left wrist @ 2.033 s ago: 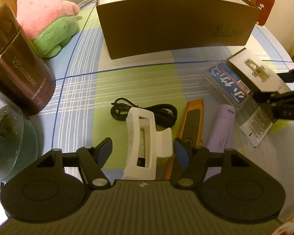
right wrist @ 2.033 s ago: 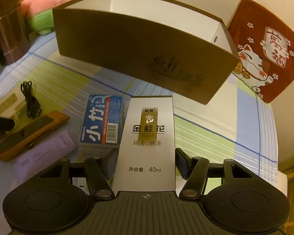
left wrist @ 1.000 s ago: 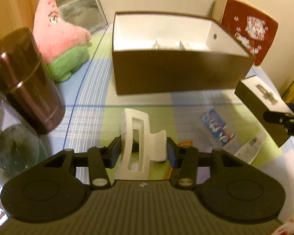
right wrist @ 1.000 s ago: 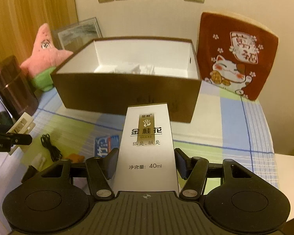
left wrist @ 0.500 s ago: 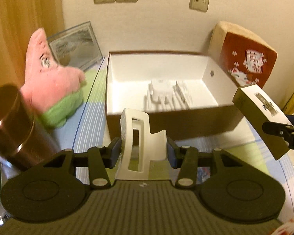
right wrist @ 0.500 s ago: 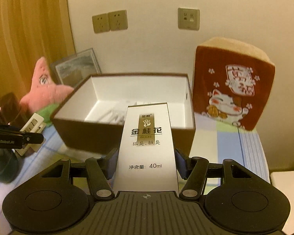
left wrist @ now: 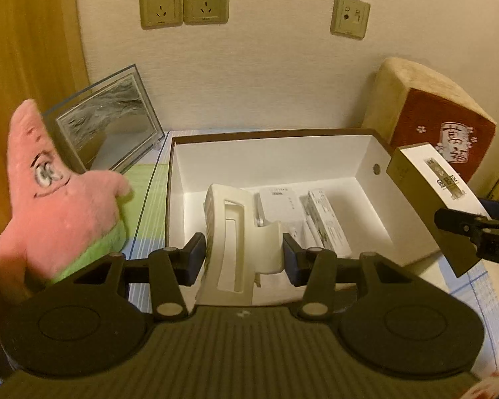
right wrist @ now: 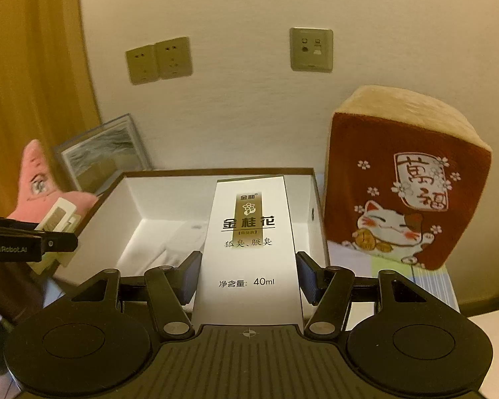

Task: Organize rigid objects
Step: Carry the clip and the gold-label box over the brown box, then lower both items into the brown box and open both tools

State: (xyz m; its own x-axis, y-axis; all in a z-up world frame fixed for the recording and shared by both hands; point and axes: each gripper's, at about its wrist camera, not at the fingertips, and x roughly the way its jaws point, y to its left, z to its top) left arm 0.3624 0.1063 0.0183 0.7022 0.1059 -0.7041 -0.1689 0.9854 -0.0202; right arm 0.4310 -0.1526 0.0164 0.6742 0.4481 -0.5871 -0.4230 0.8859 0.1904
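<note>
The left hand-held gripper (left wrist: 243, 254) is clamped partway closed on a white hair claw clip (left wrist: 239, 242), its pads pressing the clip's two sides. The clip hangs over the near left part of the open brown storage box (left wrist: 183, 199). The right hand-held gripper (right wrist: 248, 277) is closed to about the same width on a tall white product carton (right wrist: 249, 249), held upright by its lower sides, over the box's near right edge. From the left wrist view the carton (left wrist: 429, 193) sits at the box's right wall, tilted.

Inside the box lie a white adapter-like item (left wrist: 277, 206) and a flat white pack (left wrist: 326, 226); what exactly they are is hard to tell at this resolution.

Risks from here, as I judge them:
- The clip is gripped on curved, smooth plastic, so it could twist or slip out before it is low enough and bounce off the items below.
- The carton is tall and held low, so releasing it from height would likely topple it onto the rim or out onto the desk (right wrist: 415, 286).
- Both loads head for the same box at once; the two grippers could knock together, or the carton could clip the right wall.
- The pink starfish plush (left wrist: 60, 199) stands just left of the box and could be brushed by the left arm.
</note>
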